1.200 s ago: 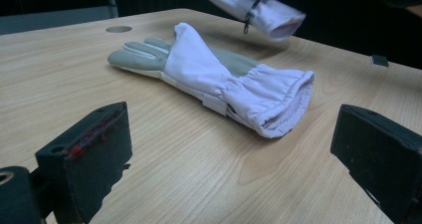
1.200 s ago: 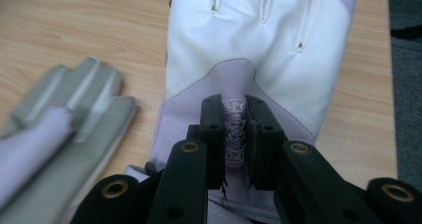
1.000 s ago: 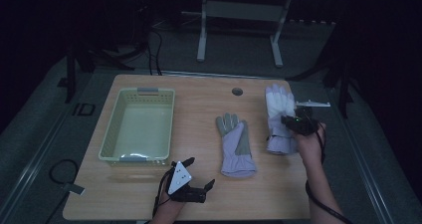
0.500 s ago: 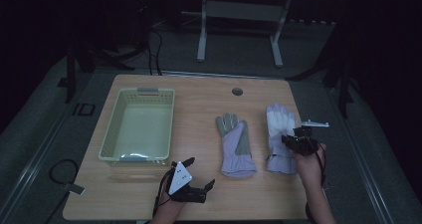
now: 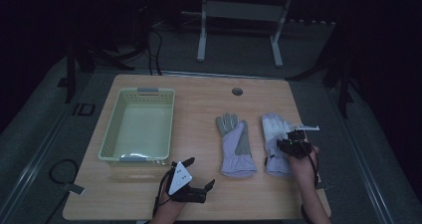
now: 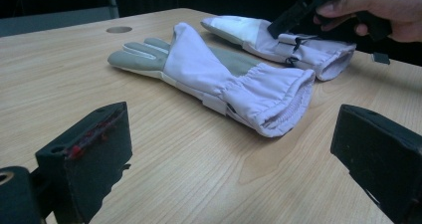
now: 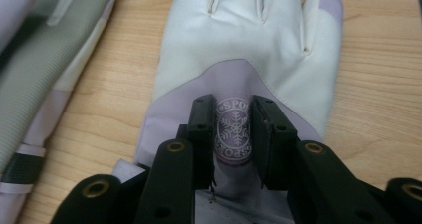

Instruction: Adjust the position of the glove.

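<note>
The right gripper (image 7: 234, 134) sits directly atop the right-hand glove (image 5: 276, 144), narrowly spread jaws having just been opening astride its snowflake badge (image 7: 234, 129), glove's length running fingers-away along the bench (image 5: 199, 99).

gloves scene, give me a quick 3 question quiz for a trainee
1. True or false: the yellow basket holds a glove.
2. Which glove does the right gripper straddle? A: the right-hand glove; B: the middle glove.
3. What is printed on the patch between the right gripper's jaws?

Key:
1. False; both gloves lie on the wooden table.
2. A; jaws set on it, a narrow gap between them, having just been opening.
3. A snowflake logo.
</note>
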Motion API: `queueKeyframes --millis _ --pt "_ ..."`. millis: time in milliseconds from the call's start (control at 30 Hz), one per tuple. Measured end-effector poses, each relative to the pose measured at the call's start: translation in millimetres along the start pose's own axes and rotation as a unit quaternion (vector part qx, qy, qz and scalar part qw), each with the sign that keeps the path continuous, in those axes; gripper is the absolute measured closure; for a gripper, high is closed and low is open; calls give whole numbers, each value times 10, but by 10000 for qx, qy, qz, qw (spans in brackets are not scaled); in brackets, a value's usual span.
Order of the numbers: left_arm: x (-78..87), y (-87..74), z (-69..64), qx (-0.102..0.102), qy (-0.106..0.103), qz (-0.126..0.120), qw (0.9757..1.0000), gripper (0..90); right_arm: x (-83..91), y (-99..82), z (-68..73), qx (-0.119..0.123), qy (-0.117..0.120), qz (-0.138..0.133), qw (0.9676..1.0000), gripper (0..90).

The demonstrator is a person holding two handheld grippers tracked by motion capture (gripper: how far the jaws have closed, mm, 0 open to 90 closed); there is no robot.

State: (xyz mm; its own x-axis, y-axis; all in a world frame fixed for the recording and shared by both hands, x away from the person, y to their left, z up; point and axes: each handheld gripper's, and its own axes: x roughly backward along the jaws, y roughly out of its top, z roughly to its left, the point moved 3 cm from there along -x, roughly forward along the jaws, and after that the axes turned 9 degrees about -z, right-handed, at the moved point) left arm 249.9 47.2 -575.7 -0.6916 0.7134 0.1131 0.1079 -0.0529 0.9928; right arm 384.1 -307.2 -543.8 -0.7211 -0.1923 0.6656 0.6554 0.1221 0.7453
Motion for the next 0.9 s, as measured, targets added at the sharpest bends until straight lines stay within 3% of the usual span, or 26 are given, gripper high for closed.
queueKeyframes --millis 200,333,467,600,633,700,900 --pt "0 0 -3 -20 3 1 10000 25 -36 -42 -5 24 54 -96 9999 651" --pt "0 0 -5 -23 15 3 10000 25 40 3 -52 23 191 -301 9994 505" --pt "0 0 -12 -51 7 -3 10000 25 116 57 -98 457 420 -461 9970 474" --pt "5 0 -5 -22 -31 -27 10000 25 133 47 -168 800 835 -481 9921 494" --pt "6 0 -5 -24 -32 -27 10000 25 125 32 -178 911 1006 -493 9895 491" --pt "3 0 -7 -29 -25 -16 10000 25 96 7 -204 1012 1010 -444 9887 491" --pt "3 0 -7 -23 -39 -15 10000 25 -59 -127 -271 725 1168 -405 9897 485"
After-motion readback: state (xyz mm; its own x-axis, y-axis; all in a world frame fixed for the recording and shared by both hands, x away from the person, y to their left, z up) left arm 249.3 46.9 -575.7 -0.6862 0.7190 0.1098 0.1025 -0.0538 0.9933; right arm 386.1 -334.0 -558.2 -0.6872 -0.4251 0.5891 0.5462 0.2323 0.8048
